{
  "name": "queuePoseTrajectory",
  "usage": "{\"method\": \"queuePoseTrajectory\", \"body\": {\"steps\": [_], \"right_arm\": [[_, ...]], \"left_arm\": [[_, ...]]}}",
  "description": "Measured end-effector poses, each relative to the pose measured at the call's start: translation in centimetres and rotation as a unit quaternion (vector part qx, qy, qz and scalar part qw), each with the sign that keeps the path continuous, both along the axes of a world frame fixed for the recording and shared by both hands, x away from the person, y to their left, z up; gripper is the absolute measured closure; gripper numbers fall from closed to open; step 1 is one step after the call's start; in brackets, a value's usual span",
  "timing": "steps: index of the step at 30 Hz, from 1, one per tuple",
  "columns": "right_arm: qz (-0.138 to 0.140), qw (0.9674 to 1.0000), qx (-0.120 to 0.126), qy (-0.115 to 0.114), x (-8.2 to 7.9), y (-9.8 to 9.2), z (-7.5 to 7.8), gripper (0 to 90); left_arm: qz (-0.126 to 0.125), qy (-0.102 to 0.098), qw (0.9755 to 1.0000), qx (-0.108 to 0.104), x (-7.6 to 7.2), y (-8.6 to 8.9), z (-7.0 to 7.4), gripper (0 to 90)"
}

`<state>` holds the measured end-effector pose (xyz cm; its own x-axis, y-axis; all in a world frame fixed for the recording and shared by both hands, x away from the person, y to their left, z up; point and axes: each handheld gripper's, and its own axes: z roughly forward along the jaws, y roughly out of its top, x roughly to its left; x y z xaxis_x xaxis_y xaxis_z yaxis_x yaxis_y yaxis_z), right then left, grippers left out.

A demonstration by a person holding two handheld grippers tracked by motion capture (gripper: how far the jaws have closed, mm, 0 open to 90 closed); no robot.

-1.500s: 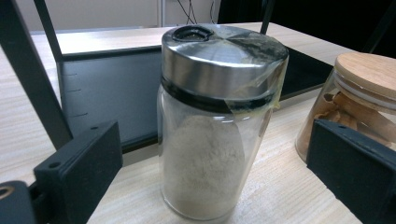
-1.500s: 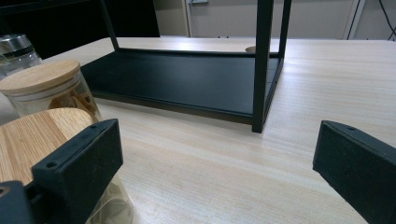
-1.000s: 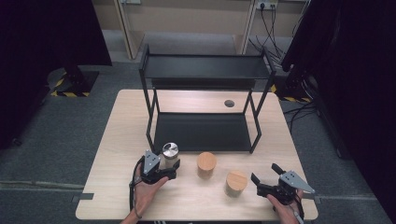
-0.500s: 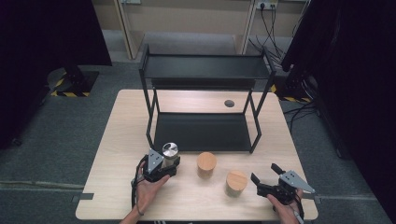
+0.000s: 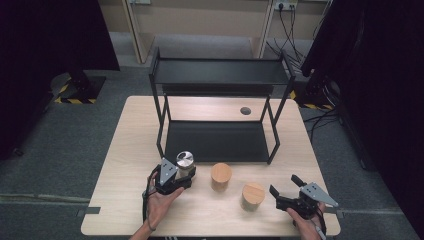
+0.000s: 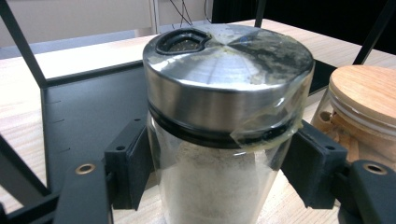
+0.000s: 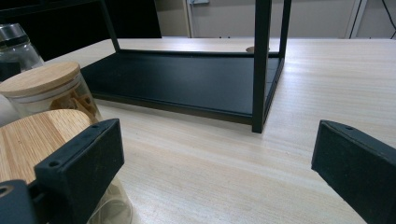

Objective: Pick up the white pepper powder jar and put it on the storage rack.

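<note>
Jaws of the left gripper point(image 5: 186, 176) had just been closing, and by this moment they had come right in on the glass jar with the steel lid point(image 5: 184, 163), which stood between them; a second before, from the high view, they had stood wider around the same jar. In the left gripper view the two black pads point(image 6: 133, 161) pressed the clear wall just under the lid point(image 6: 228, 79), one on each side, so I judged the grasp made and the jar ready to be lifted, most likely toward the black shelf rack point(image 5: 218, 75) behind it. The table point(image 5: 135, 130) bore everything: the rack at the back, the three jars in a loose row along the near side. The gripped jar stood at the left of that row, just in front of the rack's lower tray point(image 5: 215, 141), on the wood and not yet raised as far as I could tell. It stood upright, long axis vertical, lid up, with the dark shaker opening point(image 6: 183, 41) on the far side of the lid and a strip of clear tape across the rim. Whitish powder filled the glass below. The middle wooden-lidded jar point(image 5: 221, 175) stood near it, apart. The right gripper point(image 5: 292, 195) held nothing, its jaws wide apart, resting beside the right wooden-lidded jar point(image 5: 252, 195).
</note>
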<state>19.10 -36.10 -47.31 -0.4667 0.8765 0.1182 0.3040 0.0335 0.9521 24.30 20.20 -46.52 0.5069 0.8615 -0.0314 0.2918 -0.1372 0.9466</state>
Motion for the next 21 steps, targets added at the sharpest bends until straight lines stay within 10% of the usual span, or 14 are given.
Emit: {"method": "queuePoseTrajectory", "body": {"steps": [21], "right_arm": [[-0.001,1.0,0.001,-0.001,0.0,-0.1,0.0,2.6]], "left_arm": [[0.003,-0.004,1.0,-0.002,2.2,-0.6,1.4,30.6]]}}
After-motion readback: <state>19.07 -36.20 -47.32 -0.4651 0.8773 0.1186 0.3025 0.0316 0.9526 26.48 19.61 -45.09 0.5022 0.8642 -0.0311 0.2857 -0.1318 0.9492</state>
